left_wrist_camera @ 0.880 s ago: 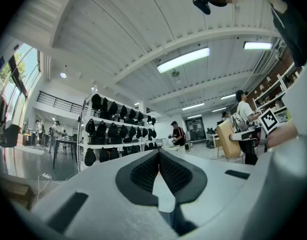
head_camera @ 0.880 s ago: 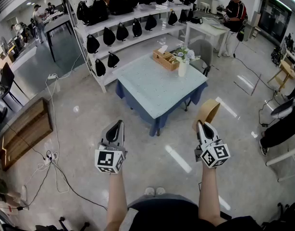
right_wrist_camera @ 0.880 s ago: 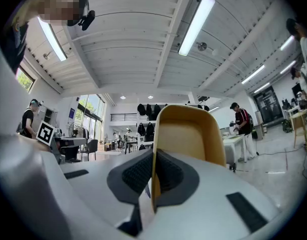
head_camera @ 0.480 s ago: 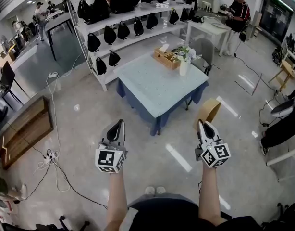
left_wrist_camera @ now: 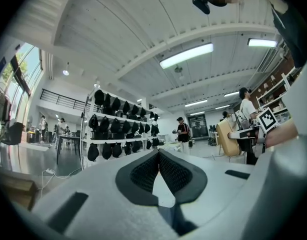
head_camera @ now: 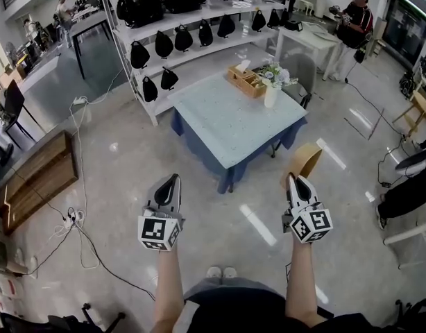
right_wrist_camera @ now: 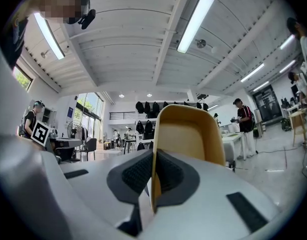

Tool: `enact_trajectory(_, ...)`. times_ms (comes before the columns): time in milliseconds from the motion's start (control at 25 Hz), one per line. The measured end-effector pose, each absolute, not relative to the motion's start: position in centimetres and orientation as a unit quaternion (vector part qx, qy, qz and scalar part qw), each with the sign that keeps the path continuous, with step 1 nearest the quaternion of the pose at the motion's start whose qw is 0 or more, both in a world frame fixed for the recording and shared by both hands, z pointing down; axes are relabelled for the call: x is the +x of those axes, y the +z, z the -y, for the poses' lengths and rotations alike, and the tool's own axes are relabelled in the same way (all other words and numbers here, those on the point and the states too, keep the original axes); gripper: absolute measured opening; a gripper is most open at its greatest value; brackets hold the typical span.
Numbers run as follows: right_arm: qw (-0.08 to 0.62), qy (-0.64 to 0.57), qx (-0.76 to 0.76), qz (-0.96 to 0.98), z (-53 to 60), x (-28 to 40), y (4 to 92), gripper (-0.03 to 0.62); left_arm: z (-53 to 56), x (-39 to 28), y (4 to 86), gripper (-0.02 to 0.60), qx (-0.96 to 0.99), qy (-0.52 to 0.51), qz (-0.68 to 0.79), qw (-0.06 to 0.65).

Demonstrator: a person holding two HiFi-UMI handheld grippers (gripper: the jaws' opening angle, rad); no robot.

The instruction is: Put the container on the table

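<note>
Head view shows the right tool (head_camera: pixel 295 180) pinching the tan container (head_camera: pixel 307 159) at lower right, the left tool (head_camera: pixel 172 178) closed and empty, the worktop (head_camera: pixel 230 123) above them.

No words, numbers or brand names can be read anywhere. The only printed signs are black-and-white square markers, on the cube (head_camera: pixel 158 232) of the left hand-held gripper (head_camera: pixel 169 180) and the cube (head_camera: pixel 311 225) of the right hand-held gripper (head_camera: pixel 295 181).
</note>
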State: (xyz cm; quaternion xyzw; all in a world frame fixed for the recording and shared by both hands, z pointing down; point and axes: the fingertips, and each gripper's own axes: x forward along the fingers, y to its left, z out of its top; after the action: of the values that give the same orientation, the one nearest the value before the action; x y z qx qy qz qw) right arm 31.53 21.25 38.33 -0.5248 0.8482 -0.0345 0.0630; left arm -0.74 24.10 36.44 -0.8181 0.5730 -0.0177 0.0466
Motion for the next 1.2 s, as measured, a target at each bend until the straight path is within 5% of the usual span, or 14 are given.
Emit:
enact_trajectory(680, 0.051, -0.048, -0.507, -0.859, -12.9, 29.7, 41.5, 0.006, -18.0, -1.8, 38.7, 0.008, -0.807, -0.022, -0.589, 0.042)
enact_trajectory(1200, 0.014, -0.031, -0.539, -0.842, 5.8, 21.5, 44.4, 0.006, 2.4, -10.5, 42.1, 0.008, -0.821, -0.023, -0.570, 0.024)
